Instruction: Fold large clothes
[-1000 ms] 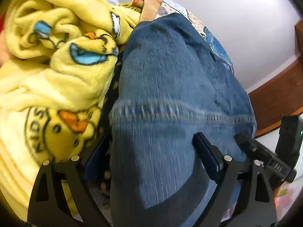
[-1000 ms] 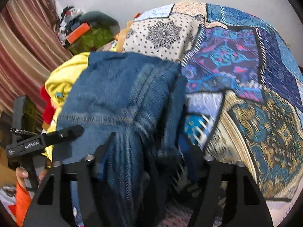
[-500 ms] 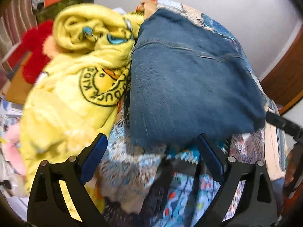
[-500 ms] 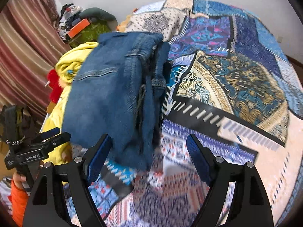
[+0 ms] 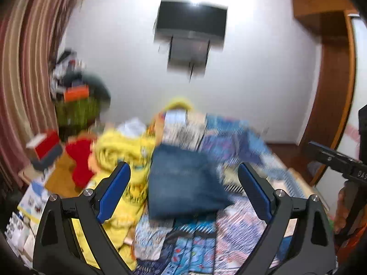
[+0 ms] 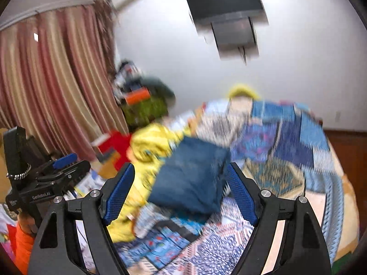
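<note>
Folded blue jeans [image 5: 183, 181] lie on the patterned bedspread [image 5: 240, 229], beside a yellow blanket [image 5: 119, 155]; they also show in the right wrist view [image 6: 192, 178]. My left gripper [image 5: 183, 190] is open and empty, held back from and above the jeans. My right gripper [image 6: 180, 192] is open and empty too, also well back from the jeans. The left gripper shows at the left edge of the right wrist view [image 6: 57, 167]. Both views are blurred.
The yellow blanket [image 6: 151, 144] is heaped left of the jeans, with a red soft toy [image 5: 80, 158] beyond it. Boxes and clutter [image 5: 75, 96] stand by the striped curtain [image 6: 52, 87]. A TV [image 5: 190, 23] hangs on the white wall. The bedspread [image 6: 286, 160] spreads right.
Both grippers have let go of the jeans and pulled back and tilted up from the bed. The jeans now lie folded on the bedspread, far smaller in both views.
</note>
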`<move>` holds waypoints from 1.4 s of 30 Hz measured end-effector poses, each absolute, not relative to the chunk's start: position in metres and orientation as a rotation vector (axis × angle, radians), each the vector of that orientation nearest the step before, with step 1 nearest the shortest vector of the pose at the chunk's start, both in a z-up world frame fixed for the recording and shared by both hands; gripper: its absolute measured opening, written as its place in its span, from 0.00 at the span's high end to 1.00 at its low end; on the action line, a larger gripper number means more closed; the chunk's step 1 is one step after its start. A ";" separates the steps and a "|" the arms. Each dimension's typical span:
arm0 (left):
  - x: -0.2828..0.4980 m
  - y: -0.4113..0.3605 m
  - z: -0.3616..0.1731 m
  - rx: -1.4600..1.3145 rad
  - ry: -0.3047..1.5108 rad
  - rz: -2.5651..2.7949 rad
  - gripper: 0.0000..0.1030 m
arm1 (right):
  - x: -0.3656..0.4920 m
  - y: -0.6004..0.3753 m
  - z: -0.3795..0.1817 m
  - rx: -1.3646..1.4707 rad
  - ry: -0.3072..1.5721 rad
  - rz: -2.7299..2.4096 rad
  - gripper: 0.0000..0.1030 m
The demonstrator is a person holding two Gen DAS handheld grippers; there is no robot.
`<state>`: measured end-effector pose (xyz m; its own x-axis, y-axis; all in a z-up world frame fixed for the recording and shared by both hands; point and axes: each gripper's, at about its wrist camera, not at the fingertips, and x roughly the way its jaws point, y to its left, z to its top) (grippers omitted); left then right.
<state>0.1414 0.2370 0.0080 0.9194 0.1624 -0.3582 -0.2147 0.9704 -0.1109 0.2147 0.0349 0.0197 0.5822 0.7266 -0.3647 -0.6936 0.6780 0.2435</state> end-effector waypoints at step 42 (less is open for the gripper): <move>0.032 0.140 0.014 -0.019 0.118 0.269 0.00 | 0.100 -0.005 0.033 0.058 0.240 0.650 0.00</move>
<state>0.0317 0.1399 0.0143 0.9572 0.2641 -0.1187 -0.2663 0.9639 -0.0030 0.1003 -0.0050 0.0328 0.7695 0.6056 -0.2030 -0.5921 0.7955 0.1288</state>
